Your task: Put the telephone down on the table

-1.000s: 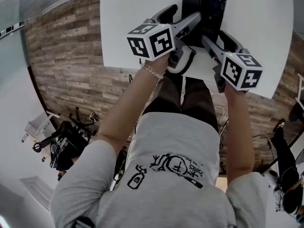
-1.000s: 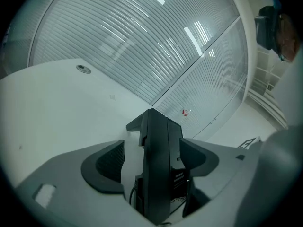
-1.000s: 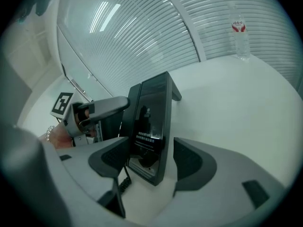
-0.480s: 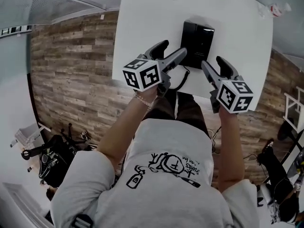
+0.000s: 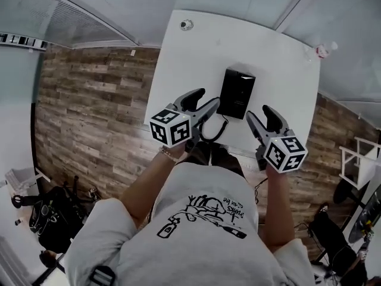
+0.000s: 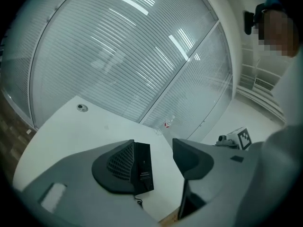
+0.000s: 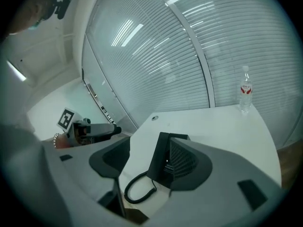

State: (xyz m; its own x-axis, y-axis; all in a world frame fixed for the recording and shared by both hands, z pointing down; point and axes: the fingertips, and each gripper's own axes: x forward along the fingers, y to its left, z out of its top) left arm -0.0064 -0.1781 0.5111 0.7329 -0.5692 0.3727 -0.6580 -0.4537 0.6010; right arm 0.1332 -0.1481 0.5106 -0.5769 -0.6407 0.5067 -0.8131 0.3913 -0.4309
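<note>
You are pulling both grippers up and away from the telephone [image 5: 236,92], which is lying on the white table [image 5: 190,64] at upper centre. Your left gripper [image 5: 207,98] has been narrowing its jaws around nothing; your right gripper [image 5: 258,112] is hanging released.

Both forearms reach forward, grippers pointing slightly down. The left gripper [image 5: 208,98] has its jaws apart with nothing between them; they have just been closing. The right gripper [image 5: 258,112] is also spread and empty.
</note>
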